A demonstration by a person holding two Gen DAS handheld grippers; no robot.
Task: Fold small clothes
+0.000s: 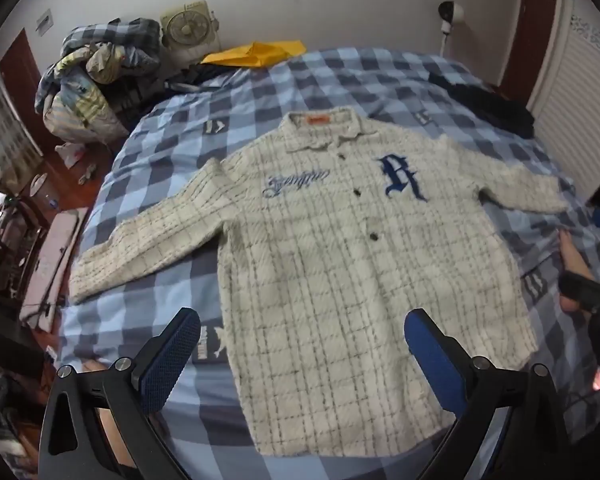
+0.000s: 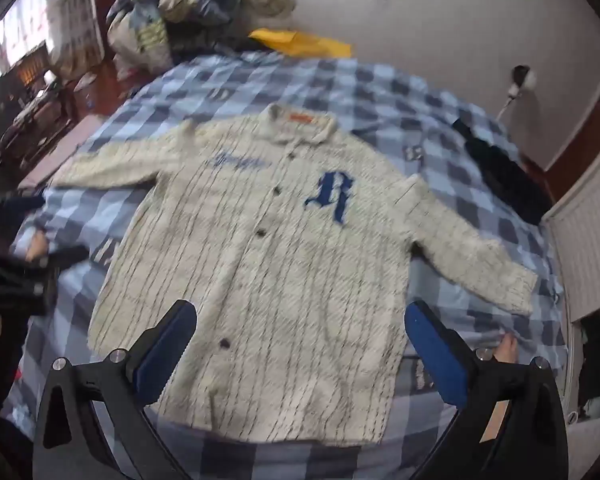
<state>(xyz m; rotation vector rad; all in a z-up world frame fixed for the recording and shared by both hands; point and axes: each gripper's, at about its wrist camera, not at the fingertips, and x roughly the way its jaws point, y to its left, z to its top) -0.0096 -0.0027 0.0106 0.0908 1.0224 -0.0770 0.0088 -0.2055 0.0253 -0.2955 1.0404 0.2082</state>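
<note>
Wide-spread blue-padded left gripper (image 1: 302, 354) above hem of cream plaid fleece button-up shirt (image 1: 332, 248), nothing between pads. Likewise gaping right gripper (image 2: 300, 350) over same hem, empty. Shirt flat, face up, sleeves spread, collar away, on blue checked bedsheet (image 1: 148, 312).

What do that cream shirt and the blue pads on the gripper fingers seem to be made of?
The shirt looks like thick, fuzzy woven or fleecy cloth, matte, with a nubby surface. The pads look like rubber or soft plastic: a fine dotted grip texture shows.
</note>
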